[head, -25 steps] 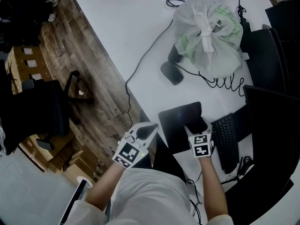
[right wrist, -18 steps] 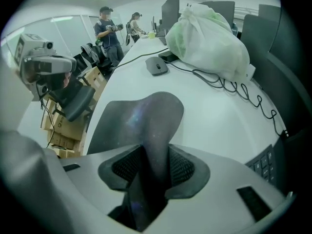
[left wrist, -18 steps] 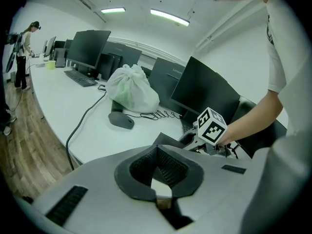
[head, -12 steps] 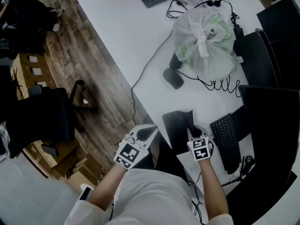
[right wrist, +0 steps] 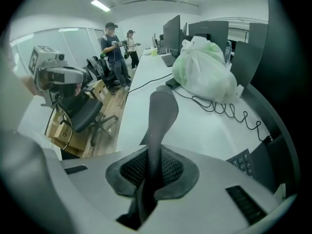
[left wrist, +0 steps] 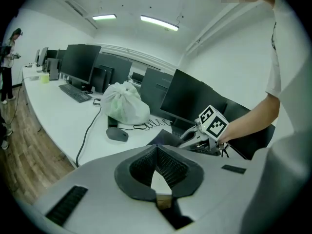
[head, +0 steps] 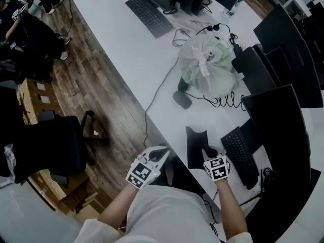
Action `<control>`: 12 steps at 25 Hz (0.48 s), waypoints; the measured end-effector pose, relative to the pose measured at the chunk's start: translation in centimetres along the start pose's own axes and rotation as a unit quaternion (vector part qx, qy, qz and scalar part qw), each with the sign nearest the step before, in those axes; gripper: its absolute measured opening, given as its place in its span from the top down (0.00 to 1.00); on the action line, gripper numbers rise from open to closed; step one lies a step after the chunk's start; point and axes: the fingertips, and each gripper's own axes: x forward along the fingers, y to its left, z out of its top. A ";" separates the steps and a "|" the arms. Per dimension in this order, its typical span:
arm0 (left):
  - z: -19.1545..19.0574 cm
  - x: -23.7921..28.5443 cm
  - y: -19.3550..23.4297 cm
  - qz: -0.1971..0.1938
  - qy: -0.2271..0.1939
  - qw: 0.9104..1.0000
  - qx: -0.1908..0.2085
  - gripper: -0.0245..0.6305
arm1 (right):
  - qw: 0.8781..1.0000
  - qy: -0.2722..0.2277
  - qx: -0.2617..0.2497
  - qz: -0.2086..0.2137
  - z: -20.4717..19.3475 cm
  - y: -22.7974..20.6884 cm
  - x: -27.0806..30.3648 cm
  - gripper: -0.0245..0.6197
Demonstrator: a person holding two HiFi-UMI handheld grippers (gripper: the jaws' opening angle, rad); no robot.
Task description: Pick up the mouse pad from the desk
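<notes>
Clamped just now in the right claw [right wrist: 153, 168], ribbed pads pinching its near edge: the mouse pad [right wrist: 162, 112]. Left claw [left wrist: 158, 165] tips together, empty. Lifted off the smooth white tabletop [head: 152, 70], no longer flat: thin, dark, floppy sheet, curling over. Pickup seemingly achieved. Beyond, a knotted plastic bag [head: 207, 67].

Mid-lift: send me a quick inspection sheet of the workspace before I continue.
Surface: white desk, nothing spilled.
Job's things: mouse pad pinched by its near edge, tilted up.
Clutter: tied plastic bag, mouse, keyboard.
Grippers: right tongs have just been closing, now shut on the mouse pad; left tongs shut, empty.
Cables: long cable runs off the desk's edge; looped cable beside the plastic bag.
Surroundings: monitors, office chair, two people far off.
</notes>
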 end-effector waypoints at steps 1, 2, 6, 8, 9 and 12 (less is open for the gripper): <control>0.2 -0.4 -0.1 -0.001 -0.001 1.000 0.004 0.94 | 1.000 -0.006 0.005 -0.004 0.3 0.1 -0.6 0.89; 0.4 -0.7 -0.2 -0.003 -0.003 1.000 0.008 0.94 | 1.000 -0.012 0.010 -0.008 0.6 0.2 -1.1 0.89; 1.1 -1.7 -0.3 -0.010 -0.013 1.000 0.016 0.94 | 0.999 -0.034 0.022 -0.032 1.6 0.0 -2.9 0.89; 1.6 -2.2 -0.3 -0.015 -0.017 1.000 0.018 0.94 | 0.998 -0.044 0.023 -0.046 2.3 -0.1 -4.0 0.89; 2.0 -2.5 -0.4 -0.018 -0.019 0.999 0.019 0.94 | 0.997 -0.049 0.025 -0.053 2.8 -0.1 -4.7 0.89; 2.9 -3.4 -0.8 -0.028 -0.029 0.999 0.019 0.94 | 0.994 -0.069 0.033 -0.073 3.9 0.1 -7.0 0.89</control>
